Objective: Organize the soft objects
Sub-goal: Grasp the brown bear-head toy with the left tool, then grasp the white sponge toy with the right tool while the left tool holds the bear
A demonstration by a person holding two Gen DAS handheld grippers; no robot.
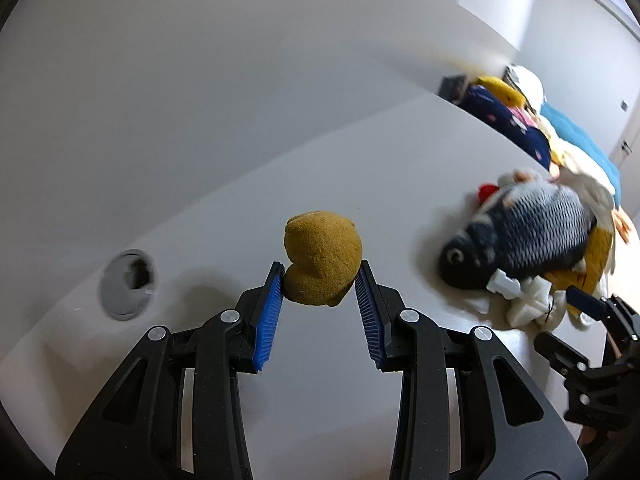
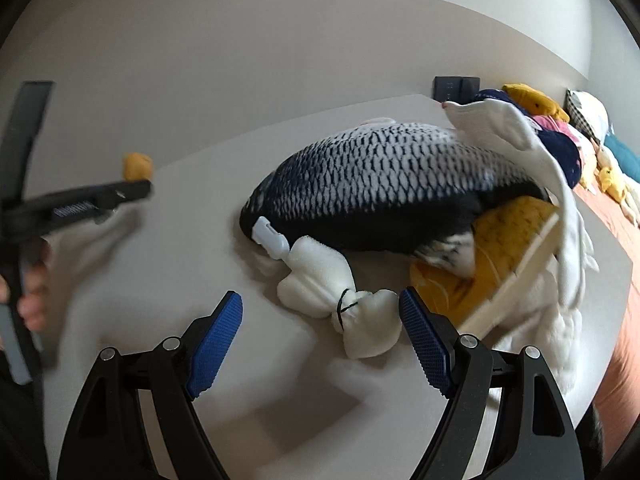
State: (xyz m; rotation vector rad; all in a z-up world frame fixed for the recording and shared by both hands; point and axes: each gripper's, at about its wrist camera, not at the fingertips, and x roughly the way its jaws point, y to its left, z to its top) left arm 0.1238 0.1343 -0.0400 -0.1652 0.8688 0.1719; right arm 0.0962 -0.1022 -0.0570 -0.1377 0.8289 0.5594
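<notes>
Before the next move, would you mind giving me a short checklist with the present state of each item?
1. Left tongs closed on the mustard plush toy: ok, both blue pads press its sides.
2. Toy lifted off the white table: cannot tell; the wrist views do not show the gap under it.
3. Right tongs open and empty: ok, nothing is pinched.
4. White stuffed toy lined up for the right tongs: ok, one end lies between the pads.
5. Fish plush clear of that toy: not ok, it lies against its far end.
6. The two tongs apart: ok.
</notes>
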